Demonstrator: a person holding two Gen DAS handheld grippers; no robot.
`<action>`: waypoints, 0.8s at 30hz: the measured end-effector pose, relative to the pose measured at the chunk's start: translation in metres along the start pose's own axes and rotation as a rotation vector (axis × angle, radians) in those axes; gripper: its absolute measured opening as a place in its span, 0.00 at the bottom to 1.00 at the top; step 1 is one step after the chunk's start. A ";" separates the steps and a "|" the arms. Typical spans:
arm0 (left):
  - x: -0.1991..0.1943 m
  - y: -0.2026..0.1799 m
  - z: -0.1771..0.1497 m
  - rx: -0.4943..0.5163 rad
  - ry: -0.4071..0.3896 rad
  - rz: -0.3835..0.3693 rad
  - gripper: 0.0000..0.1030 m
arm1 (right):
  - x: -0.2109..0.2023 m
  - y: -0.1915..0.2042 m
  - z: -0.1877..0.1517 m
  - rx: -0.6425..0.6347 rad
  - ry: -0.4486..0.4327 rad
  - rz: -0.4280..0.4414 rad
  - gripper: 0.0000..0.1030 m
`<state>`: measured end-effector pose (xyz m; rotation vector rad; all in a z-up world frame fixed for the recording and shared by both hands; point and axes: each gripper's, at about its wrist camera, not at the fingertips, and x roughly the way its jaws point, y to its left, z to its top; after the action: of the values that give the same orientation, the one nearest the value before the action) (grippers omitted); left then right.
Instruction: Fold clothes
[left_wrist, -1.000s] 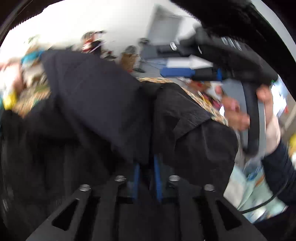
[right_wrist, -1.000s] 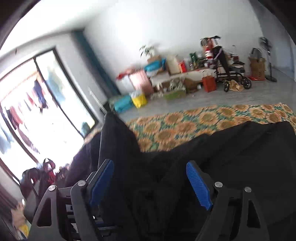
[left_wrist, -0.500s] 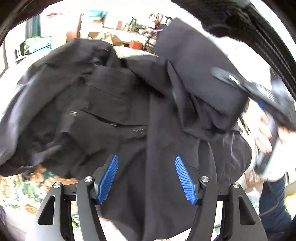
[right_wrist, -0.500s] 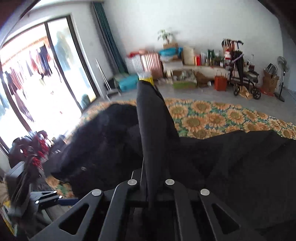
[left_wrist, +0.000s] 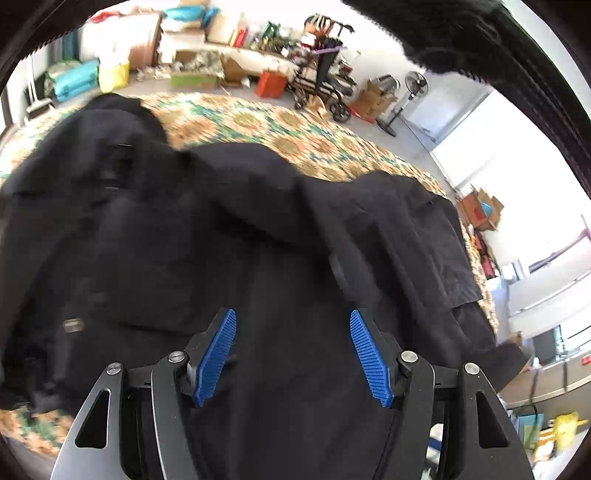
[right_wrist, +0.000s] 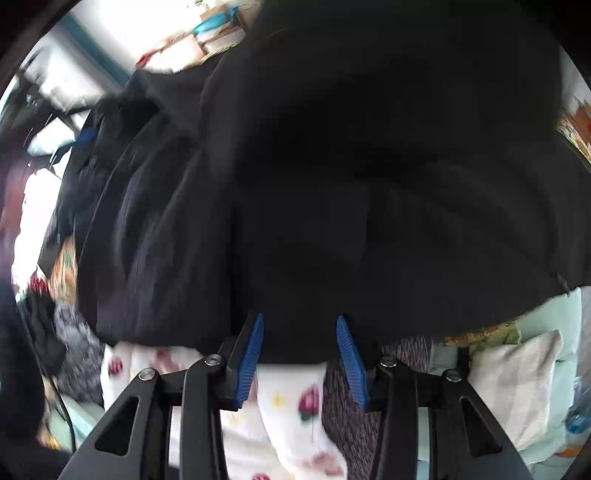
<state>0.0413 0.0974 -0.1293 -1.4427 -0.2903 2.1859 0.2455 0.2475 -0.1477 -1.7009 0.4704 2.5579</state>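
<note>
Black jacket (left_wrist: 229, 229) rumpled, matte; left claw (left_wrist: 291, 354) open, right claw (right_wrist: 300, 354) opening, empty.

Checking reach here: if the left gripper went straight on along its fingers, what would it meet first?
Most likely the black garment, which fills the view past the open left gripper; depth is unclear.

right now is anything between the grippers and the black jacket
Nothing visible. The left gripper hangs open right over the black jacket, cloth directly below its pads. The right gripper is opening at the jacket's near hem; its pads look clear of the cloth.
</note>
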 end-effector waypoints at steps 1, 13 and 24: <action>0.004 -0.004 0.003 -0.014 0.003 -0.020 0.63 | -0.011 0.003 0.001 -0.024 -0.031 0.006 0.44; 0.069 -0.011 0.051 -0.197 0.022 0.009 0.19 | -0.052 0.025 0.165 -0.241 -0.282 -0.005 0.73; 0.083 0.032 0.136 -0.236 -0.017 -0.071 0.01 | 0.075 0.024 0.310 -0.184 -0.013 0.093 0.11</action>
<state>-0.1166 0.1259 -0.1527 -1.5112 -0.6139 2.1642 -0.0668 0.2971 -0.1002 -1.7566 0.3299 2.7543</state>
